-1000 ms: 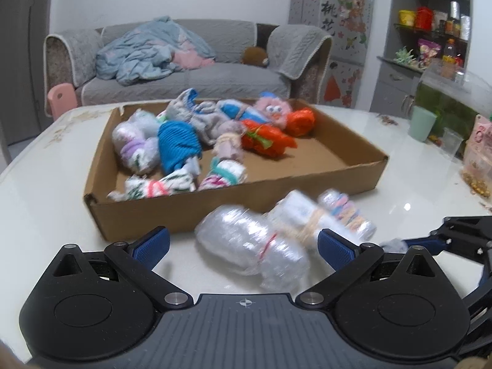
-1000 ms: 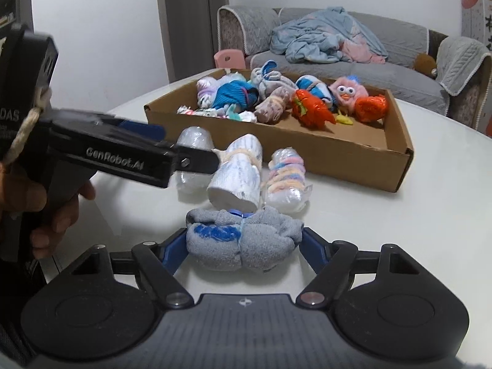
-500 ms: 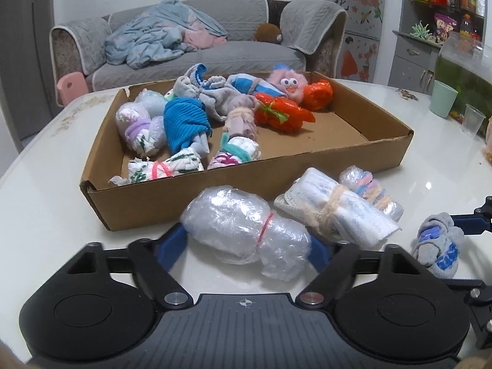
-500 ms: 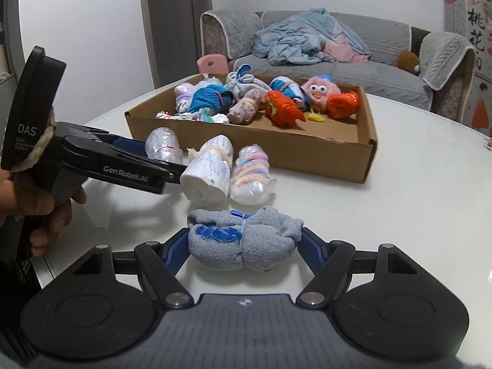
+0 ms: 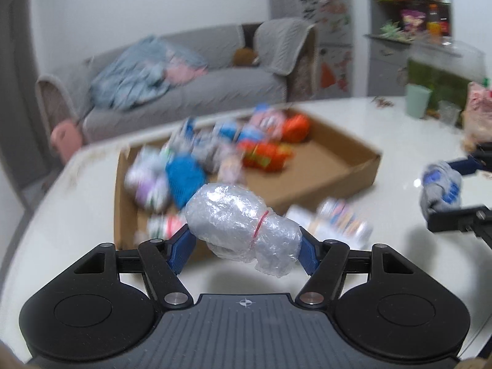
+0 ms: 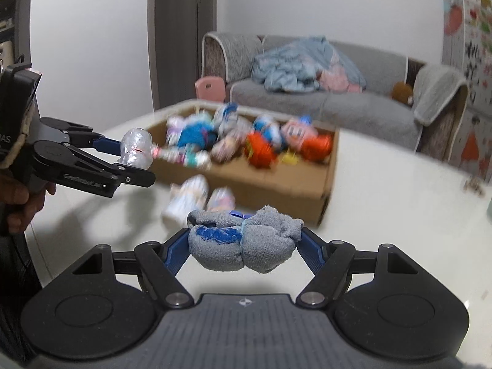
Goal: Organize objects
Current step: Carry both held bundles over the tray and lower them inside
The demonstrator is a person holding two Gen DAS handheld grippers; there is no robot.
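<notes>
L claw (image 5: 244, 246) has just been closing and is clamped on a plastic-wrapped bundle (image 5: 240, 224) w/ red band, held clear above the white surface (image 5: 61, 230), near the cardboard box (image 5: 338, 181). R claw (image 6: 244, 243) is clamped on a grey-blue sock roll (image 6: 246, 243), also off the surface. Two wrapped bundles (image 6: 200, 196) lie just beside the box front.

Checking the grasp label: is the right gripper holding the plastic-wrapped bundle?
No, the right gripper clamps a grey sock bundle.

both wrist cameras look forward and slightly down, close over the white table (image 5: 353, 117), sharing the cardboard box (image 6: 276, 190).
</notes>
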